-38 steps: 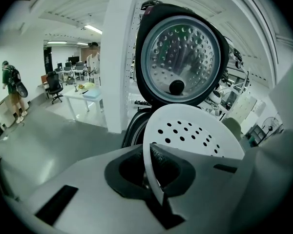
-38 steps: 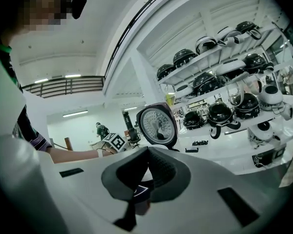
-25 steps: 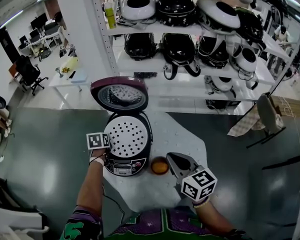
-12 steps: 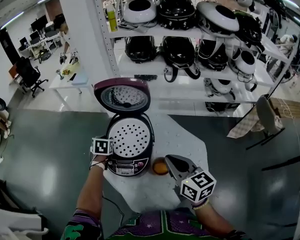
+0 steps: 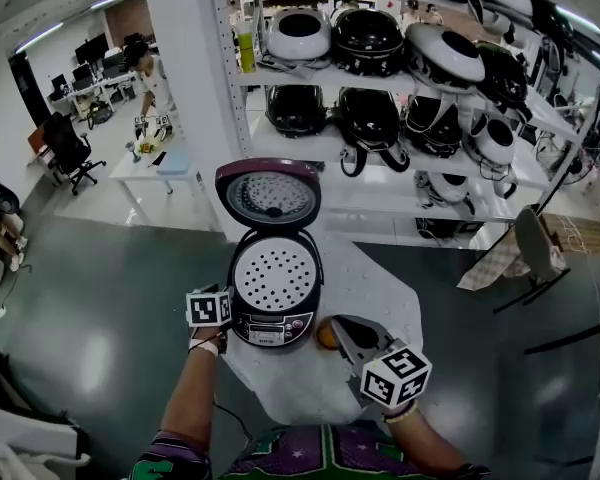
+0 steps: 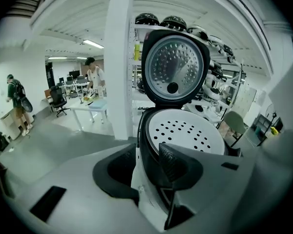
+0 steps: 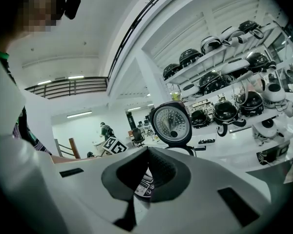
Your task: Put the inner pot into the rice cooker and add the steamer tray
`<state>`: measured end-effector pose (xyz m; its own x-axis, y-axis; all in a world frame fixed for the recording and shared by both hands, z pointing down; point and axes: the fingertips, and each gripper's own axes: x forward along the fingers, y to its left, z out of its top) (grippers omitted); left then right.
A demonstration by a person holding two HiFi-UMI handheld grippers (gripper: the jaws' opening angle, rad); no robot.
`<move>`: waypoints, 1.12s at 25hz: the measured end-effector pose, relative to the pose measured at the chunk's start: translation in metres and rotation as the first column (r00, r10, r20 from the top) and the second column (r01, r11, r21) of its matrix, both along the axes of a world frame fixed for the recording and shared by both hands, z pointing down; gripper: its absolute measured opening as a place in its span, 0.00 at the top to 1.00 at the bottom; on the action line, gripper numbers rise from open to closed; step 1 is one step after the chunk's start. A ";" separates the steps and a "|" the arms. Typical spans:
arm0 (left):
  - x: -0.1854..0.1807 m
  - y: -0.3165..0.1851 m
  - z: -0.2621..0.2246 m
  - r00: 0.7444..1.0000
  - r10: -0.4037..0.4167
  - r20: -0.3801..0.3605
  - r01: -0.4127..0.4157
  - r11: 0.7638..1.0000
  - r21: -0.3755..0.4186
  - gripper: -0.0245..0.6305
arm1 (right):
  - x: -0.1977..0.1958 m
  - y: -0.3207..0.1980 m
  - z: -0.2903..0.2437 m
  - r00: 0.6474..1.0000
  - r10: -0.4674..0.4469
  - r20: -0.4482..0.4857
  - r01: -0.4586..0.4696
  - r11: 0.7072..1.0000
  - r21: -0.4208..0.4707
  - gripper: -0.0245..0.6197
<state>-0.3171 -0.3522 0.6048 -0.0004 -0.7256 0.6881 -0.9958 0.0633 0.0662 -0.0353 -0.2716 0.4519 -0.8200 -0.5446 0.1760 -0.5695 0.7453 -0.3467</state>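
The rice cooker (image 5: pixel 276 293) stands on the white table with its lid (image 5: pixel 270 196) raised. The white perforated steamer tray (image 5: pixel 276 276) lies in its mouth and hides whatever is beneath it. My left gripper (image 5: pixel 218 313) is at the cooker's front-left corner. Its jaws have just been opening and now stand open (image 6: pixel 144 167); only the cooker's side wall shows past the gap, with the tray (image 6: pixel 185 133) beyond. My right gripper (image 5: pixel 337 323) hovers at the cooker's front right, shut and empty (image 7: pixel 146 172), and points at the lid (image 7: pixel 170 123).
A small orange object (image 5: pixel 323 336) sits on the table (image 5: pixel 385 293), partly under my right gripper. Behind stand white shelves with several rice cookers (image 5: pixel 380 68). A person (image 5: pixel 150 78) works at a desk far left. A chair (image 5: pixel 535 248) is at the right.
My left gripper has drawn back from the tray's left rim toward the cooker's front-left corner. The right gripper has shifted slightly and stays by the orange object.
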 end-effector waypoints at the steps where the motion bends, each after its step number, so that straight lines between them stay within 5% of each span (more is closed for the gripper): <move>1: 0.000 0.008 -0.001 1.000 -0.001 -0.018 0.002 1.000 0.013 0.71 | -0.003 0.005 -0.001 1.000 -0.004 0.000 0.004 1.000 0.002 0.95; 8: 0.006 0.085 -0.002 0.988 -0.002 -0.153 0.019 0.993 0.112 0.71 | -0.022 0.047 -0.007 1.000 -0.006 -0.008 0.006 1.000 0.019 0.95; 15: 0.031 0.142 -0.007 0.968 0.107 -0.226 -0.072 0.984 0.161 0.72 | -0.015 0.087 -0.012 0.997 0.059 -0.045 -0.058 0.998 0.026 0.95; 22: 0.056 0.188 -0.046 0.952 0.239 -0.191 -0.180 0.942 0.283 0.74 | 0.024 0.101 -0.025 0.981 0.180 -0.070 -0.176 0.982 0.064 0.95; 28: 0.079 0.235 -0.081 0.955 0.243 -0.168 -0.178 0.928 0.327 0.74 | 0.080 0.107 -0.056 0.971 0.219 -0.096 -0.203 0.967 0.157 0.95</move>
<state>-0.2381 -0.1170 0.5234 0.2908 -0.8680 0.4026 -0.9471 -0.2015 0.2497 0.0450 -0.1647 0.3956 -0.6632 -0.7297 0.1664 -0.7483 0.6416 -0.1688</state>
